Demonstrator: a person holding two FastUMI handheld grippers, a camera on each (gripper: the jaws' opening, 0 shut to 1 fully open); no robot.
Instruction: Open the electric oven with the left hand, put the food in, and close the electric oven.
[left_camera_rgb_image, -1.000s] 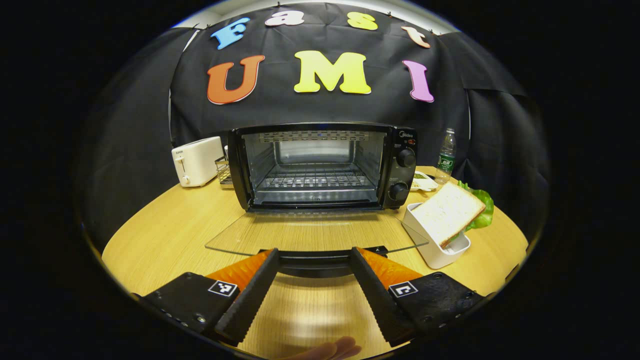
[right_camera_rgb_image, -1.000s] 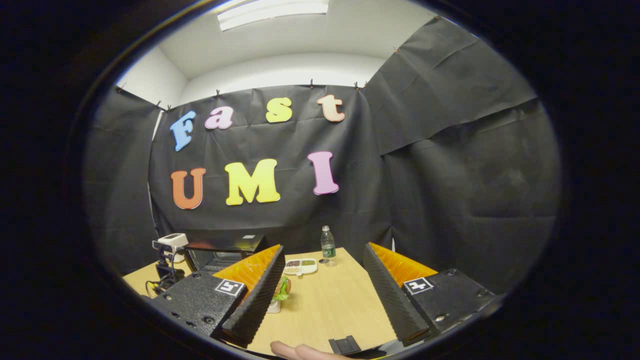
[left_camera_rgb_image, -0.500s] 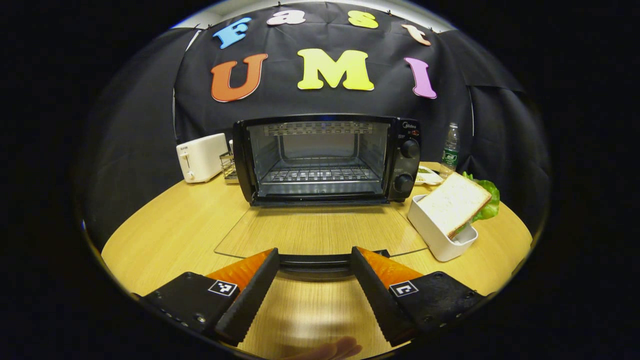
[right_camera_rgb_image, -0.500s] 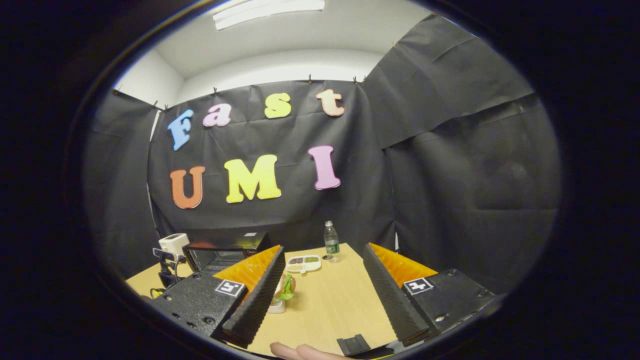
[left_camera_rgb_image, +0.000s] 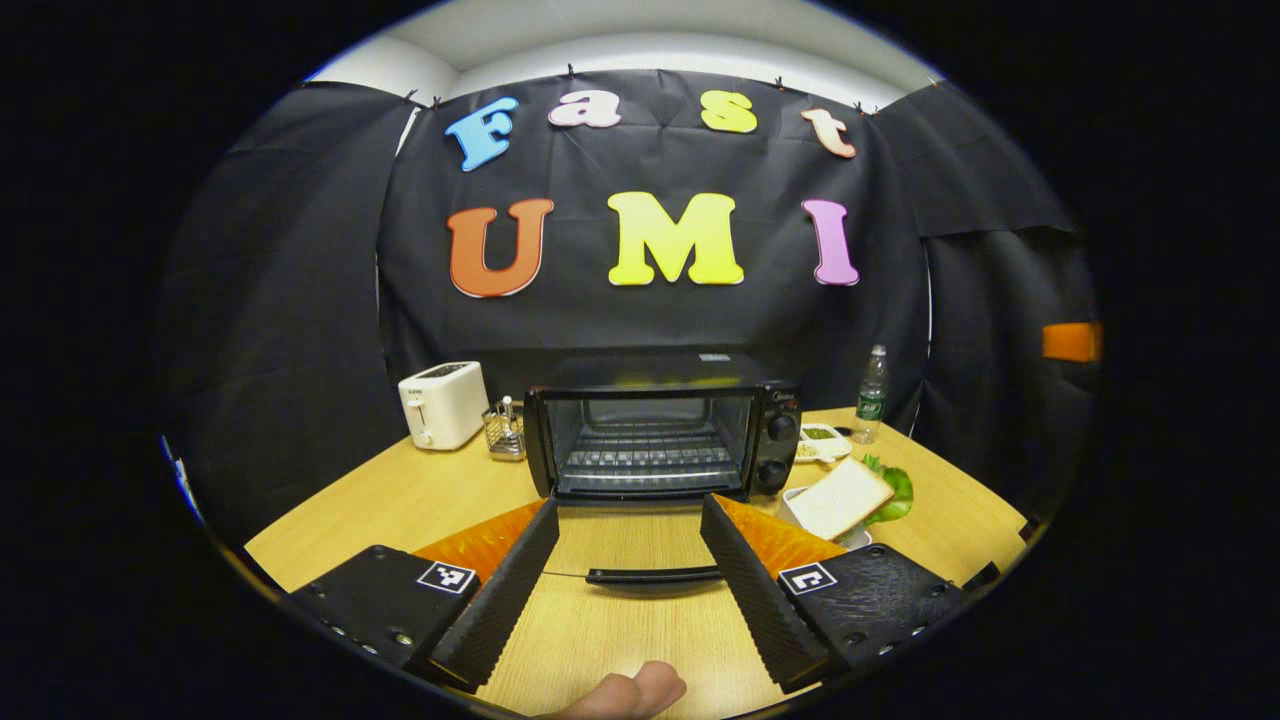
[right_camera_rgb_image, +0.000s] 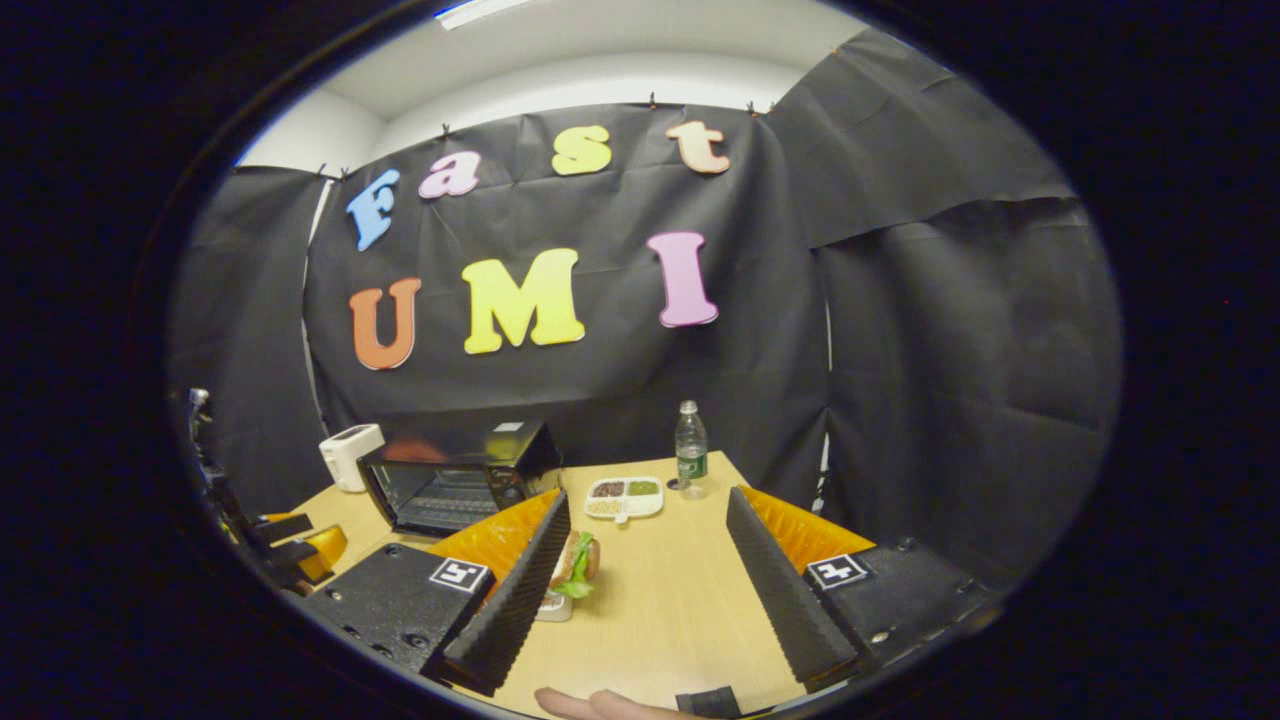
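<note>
Oven (left_camera_rgb_image: 660, 435) open on desk (left_camera_rgb_image: 400, 500); sandwich (left_camera_rgb_image: 840, 497) in white tray beside it (soft, floppy, grip across bread faces gently). Left claw (left_camera_rgb_image: 628, 570), right claw (right_camera_rgb_image: 645, 585) wide open, empty.

Black oven (left_camera_rgb_image: 660, 430), white toaster (left_camera_rgb_image: 441, 403), pale wood-grain bench (left_camera_rgb_image: 400, 500).

Black casing and two black knobs on the oven, silvery rack inside, clear glass door with a black handle (left_camera_rgb_image: 652, 576) lying flat toward the near edge. White toaster with a silver wire rack (left_camera_rgb_image: 503, 432) just beside it at the far left of the bench. Pale sandwich bread (left_camera_rgb_image: 838, 497) with bright green lettuce, in a white box (left_camera_rgb_image: 855, 538) right of the oven. Clear bottle (right_camera_rgb_image: 689, 452) with green label and white cap at the far edge; white divided dish (right_camera_rgb_image: 624, 498) with brown, green and beige fillings near it. Black-and-white square markers on black tongs bodies (left_camera_rgb_image: 624, 560) (right_camera_rgb_image: 648, 570).
</note>
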